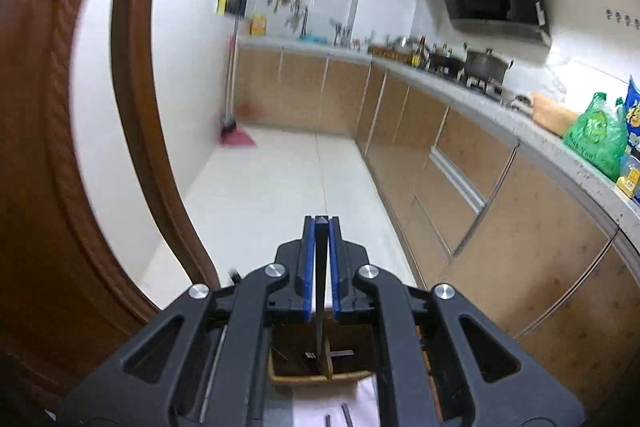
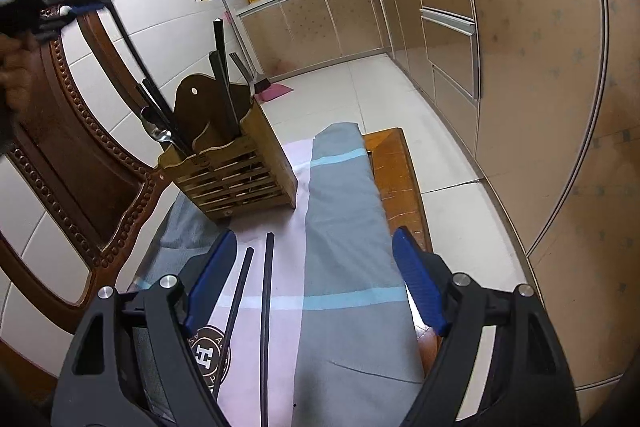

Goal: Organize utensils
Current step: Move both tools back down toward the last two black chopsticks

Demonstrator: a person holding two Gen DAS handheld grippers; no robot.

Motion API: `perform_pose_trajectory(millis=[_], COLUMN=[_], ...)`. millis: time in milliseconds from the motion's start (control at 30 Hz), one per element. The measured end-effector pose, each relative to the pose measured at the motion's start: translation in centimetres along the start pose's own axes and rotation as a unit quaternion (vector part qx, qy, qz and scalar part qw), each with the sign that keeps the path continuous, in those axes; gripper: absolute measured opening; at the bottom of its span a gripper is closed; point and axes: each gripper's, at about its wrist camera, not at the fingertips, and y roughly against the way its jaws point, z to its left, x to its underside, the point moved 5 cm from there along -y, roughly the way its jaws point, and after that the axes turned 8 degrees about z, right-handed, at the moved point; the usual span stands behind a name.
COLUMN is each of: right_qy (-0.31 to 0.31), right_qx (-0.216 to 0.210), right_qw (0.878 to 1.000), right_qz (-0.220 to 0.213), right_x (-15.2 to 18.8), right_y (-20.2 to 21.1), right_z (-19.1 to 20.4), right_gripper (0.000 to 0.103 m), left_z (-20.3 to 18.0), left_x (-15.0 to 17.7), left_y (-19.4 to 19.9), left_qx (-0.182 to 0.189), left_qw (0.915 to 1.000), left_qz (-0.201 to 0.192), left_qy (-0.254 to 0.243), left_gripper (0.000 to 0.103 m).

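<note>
Pinching one slim black chopstick (image 1: 321, 267) upright above the slatted bamboo utensil holder (image 2: 236, 167), the left hand-held gripper (image 1: 321, 227) hovered while the spread right hand-held gripper (image 2: 312, 283) faced two black chopsticks (image 2: 266, 307) lying lengthwise just ahead.

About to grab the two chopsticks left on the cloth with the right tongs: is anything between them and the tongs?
Nothing visible. The two chopsticks lie bare on the cloth between the open right tongs.
</note>
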Motion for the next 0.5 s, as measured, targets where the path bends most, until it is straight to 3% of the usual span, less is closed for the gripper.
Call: perform_pose_trajectory(millis=[100, 167, 233, 400, 500], right_qy=[0.001, 0.004, 0.009, 0.031, 0.044], right_qx=[-0.001, -0.002, -0.003, 0.000, 0.009], right_qw=[1.000, 1.000, 1.000, 0.999, 0.999], right_qz=[0.002, 0.003, 0.003, 0.010, 0.020], right_x=[-0.1, -0.2, -0.2, 0.3, 0.8], right_y=[-0.1, -0.3, -0.4, -0.8, -1.3], right_z=[0.1, 0.4, 0.8, 1.8, 2.2], right_gripper=[0.078, 0.078, 0.078, 0.078, 0.078], left_z=[1.4, 2.1, 2.3, 2.2, 2.5], left_x=[3.3, 5.9, 8.9, 19.1, 25.2], left_y=[-3.5, -4.0, -3.3, -0.1, 1.8], left_qx=[0.003, 0.003, -0.009, -0.038, -0.028], left_qw=[0.9984, 0.9973, 0.9969, 0.9896, 0.9847], left_qz=[0.053, 0.071, 0.079, 0.122, 0.152], left_qy=[0.019, 0.020, 0.003, -0.066, -0.080], left_gripper=[0.016, 0.053, 0.068, 0.082, 0.084])
